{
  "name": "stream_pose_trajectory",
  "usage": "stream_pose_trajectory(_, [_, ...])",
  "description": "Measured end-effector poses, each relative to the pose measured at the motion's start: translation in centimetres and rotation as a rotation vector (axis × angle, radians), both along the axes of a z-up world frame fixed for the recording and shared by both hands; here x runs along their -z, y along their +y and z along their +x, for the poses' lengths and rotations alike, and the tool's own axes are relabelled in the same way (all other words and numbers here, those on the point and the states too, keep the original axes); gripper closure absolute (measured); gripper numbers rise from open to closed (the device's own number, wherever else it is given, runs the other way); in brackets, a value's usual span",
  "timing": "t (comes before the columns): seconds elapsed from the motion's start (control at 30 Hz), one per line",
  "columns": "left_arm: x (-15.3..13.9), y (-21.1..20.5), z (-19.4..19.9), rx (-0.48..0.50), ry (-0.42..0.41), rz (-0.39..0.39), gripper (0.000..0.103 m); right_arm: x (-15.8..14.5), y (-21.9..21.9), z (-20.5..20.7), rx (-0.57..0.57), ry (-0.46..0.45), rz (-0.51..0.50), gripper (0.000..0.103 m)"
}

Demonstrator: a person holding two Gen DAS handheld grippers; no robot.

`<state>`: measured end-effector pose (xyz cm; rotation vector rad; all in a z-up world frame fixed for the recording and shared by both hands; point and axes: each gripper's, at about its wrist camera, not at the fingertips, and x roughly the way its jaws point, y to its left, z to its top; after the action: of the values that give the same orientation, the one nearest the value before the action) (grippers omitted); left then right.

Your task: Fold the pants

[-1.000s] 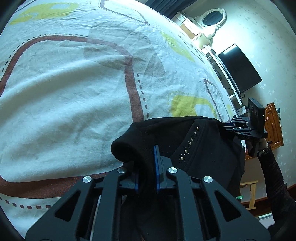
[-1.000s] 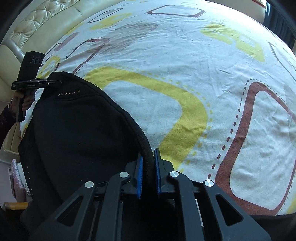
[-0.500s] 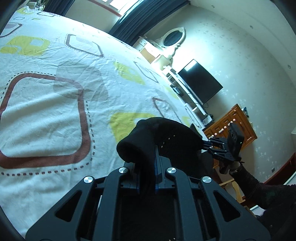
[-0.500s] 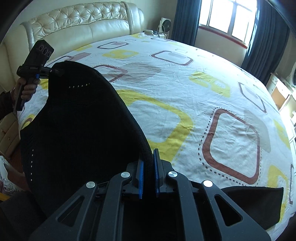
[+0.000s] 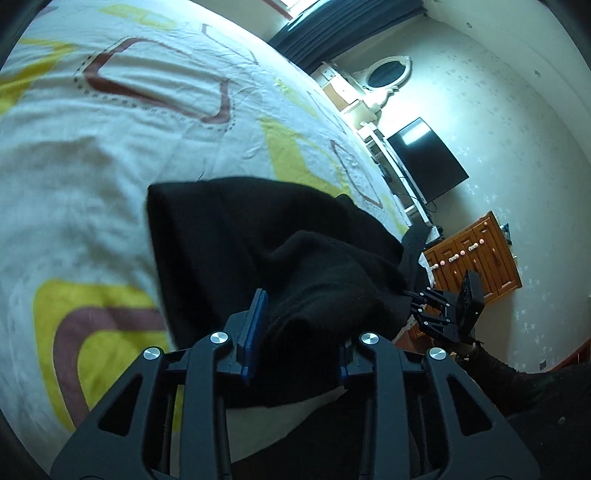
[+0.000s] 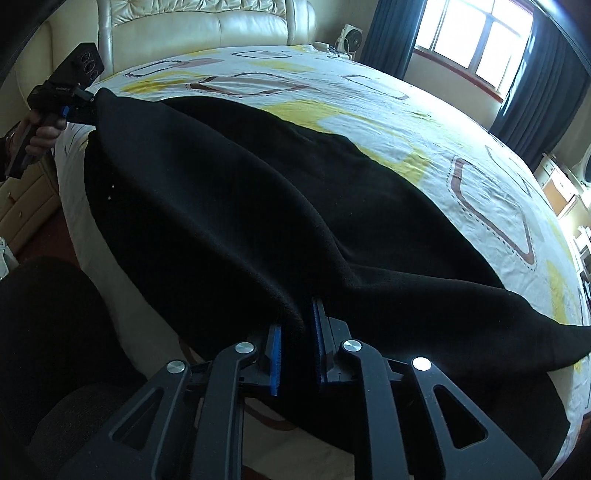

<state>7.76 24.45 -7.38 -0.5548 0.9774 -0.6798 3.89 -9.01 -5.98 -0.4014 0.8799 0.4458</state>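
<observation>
A: Left gripper, state?
B: Jaws opening. Blue pads stand apart with a bunch of the black pants between them; the near pad sits clear of the cloth, the far one is mostly hidden.
A: Right gripper?
B: Also opening. A fold of the pants runs between its pads, a narrow gap on each side, so no real pinch.
A: Where are the pants?
B: Spread on the bed sheet, white with yellow and brown shapes. In the right wrist view they fill the centre, from upper left to lower right, the near edge hanging off the bed's side.
A: Other gripper visible in each view?
B: Yes. Right gripper at centre right of the left view, at the pants' far corner. Left gripper upper left in the right view, a hand on its handle.
A: Background?
B: Cream headboard top, window upper right.
</observation>
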Motion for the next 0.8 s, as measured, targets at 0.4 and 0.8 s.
stream_pose_trajectory(0.4, [-0.8, 2.4, -6.3, -0.275, 0.028, -0.156, 0.041, -0.1, -7.1, 0.9, 0.317, 0.369, 0.727, 0.037])
stream_pose_trajectory(0.8, [0.0, -2.3, -6.2, -0.392, 0.153, -0.195, 0.041, 2.9, -9.9, -0.5, 0.578, 0.465, 1.161, 0.037])
